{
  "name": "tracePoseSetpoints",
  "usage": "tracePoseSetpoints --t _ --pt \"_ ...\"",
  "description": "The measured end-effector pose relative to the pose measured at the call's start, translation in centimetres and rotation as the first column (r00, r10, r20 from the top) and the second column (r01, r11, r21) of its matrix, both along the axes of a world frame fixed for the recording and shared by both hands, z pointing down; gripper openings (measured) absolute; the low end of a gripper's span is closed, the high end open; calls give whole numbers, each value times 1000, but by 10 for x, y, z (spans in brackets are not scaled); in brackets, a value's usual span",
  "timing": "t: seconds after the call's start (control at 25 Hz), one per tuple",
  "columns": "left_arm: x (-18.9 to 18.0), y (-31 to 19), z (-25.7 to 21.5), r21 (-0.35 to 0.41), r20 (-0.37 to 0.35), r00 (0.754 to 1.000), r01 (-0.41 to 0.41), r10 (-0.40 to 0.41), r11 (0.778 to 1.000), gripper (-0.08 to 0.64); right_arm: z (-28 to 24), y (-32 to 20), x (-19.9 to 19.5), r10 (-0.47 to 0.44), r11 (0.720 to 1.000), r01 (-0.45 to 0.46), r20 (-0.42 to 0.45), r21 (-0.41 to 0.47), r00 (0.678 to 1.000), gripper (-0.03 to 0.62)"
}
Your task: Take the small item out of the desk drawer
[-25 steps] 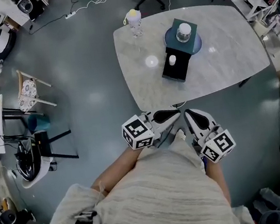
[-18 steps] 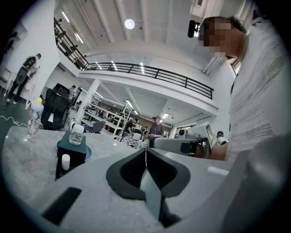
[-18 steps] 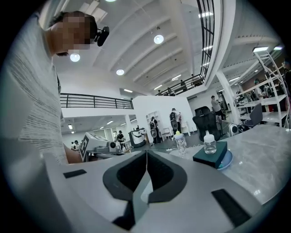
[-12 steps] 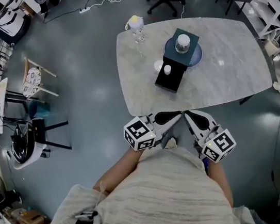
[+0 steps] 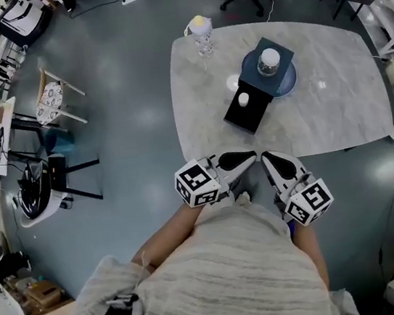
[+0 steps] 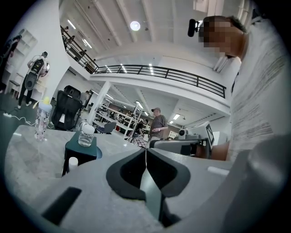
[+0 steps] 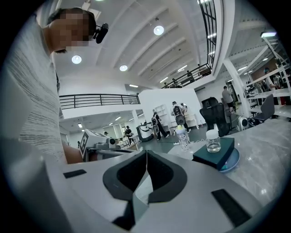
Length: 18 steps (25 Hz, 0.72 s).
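Observation:
On the marble table (image 5: 336,106) a dark teal box (image 5: 274,52) rests on a blue plate (image 5: 290,84). Its black drawer (image 5: 249,112) is pulled out toward me, with a small white item (image 5: 244,99) standing in it. The same item (image 6: 72,161) shows in the left gripper view. My left gripper (image 5: 247,157) and right gripper (image 5: 268,159) are held close to my body, short of the table's near edge. Both are shut with nothing between the jaws, as seen for the left gripper (image 6: 146,151) and right gripper (image 7: 146,154) in their own views.
A glass jar (image 5: 268,61) with a white lid sits on top of the teal box. A bottle (image 5: 200,31) with a yellow cap stands at the table's far left corner. Chairs (image 5: 53,105) and clutter line the floor to the left; people stand far off in the hall.
The head view has shifted a little, so the table sits slightly differently in the picture. Both grippers stay shut in the same place in front of my body.

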<state>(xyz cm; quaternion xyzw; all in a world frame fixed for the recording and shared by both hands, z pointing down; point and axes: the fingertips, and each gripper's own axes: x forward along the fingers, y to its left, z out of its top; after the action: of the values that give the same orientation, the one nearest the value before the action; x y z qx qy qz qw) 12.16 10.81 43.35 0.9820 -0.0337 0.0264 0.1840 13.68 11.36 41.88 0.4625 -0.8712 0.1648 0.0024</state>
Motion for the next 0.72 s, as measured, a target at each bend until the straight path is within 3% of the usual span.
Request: tracePoseSetpoints --t 0.32,0.72 --pt "-2 -78 4 3 6 999 32 -32 999 17 7 -68 -2 -29 999 28 -45 -26 999 11" --pt "-10 -138 3 45 -5 1000 -17 17 999 17 8 -133 -16 -33 999 30 -119 -23 992 11"
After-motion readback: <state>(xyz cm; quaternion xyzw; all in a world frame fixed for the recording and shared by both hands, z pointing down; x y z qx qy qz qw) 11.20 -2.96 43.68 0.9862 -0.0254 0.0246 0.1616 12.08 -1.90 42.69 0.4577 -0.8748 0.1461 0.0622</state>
